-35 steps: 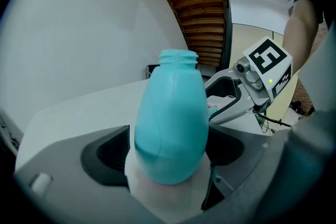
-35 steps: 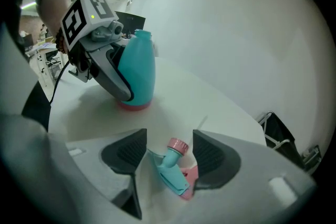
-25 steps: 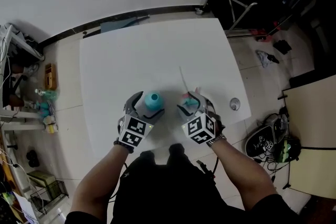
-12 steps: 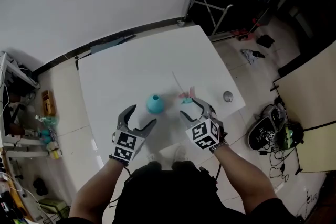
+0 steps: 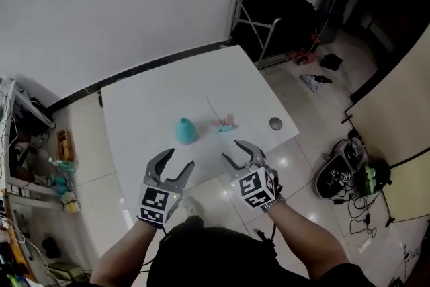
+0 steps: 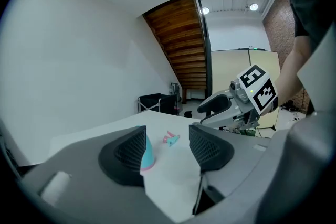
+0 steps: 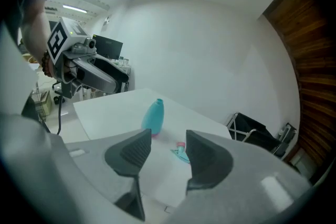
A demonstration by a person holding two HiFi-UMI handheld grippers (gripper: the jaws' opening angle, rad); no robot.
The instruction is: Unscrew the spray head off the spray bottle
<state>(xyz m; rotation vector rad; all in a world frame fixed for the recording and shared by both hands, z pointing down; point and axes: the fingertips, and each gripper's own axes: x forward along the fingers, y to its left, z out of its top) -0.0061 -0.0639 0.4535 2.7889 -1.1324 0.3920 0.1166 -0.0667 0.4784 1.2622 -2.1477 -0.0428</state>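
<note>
The teal spray bottle (image 5: 185, 130) stands upright and headless on the white table (image 5: 154, 91). Its spray head (image 5: 225, 124), teal and pink with a thin tube, lies on the table to the bottle's right. Both grippers hang off the table's near edge, short of these things. My left gripper (image 5: 177, 162) and right gripper (image 5: 232, 151) have their jaws closing with nothing between them. In the left gripper view the bottle (image 6: 148, 150) shows partly behind the left jaw, with the spray head (image 6: 171, 138) beyond. The right gripper view shows the bottle (image 7: 154, 117) and spray head (image 7: 181, 152) ahead.
A small grey round disc (image 5: 275, 123) sits near the table's right corner. A black folding stand (image 5: 269, 17) is behind the table at the right. Shelves with clutter (image 5: 27, 165) line the left side, and bags and cables (image 5: 346, 175) lie on the floor at the right.
The left gripper let go of the bottle and the right left the spray head on the table. Both grippers drew back past the near edge, and their jaws narrowed.
</note>
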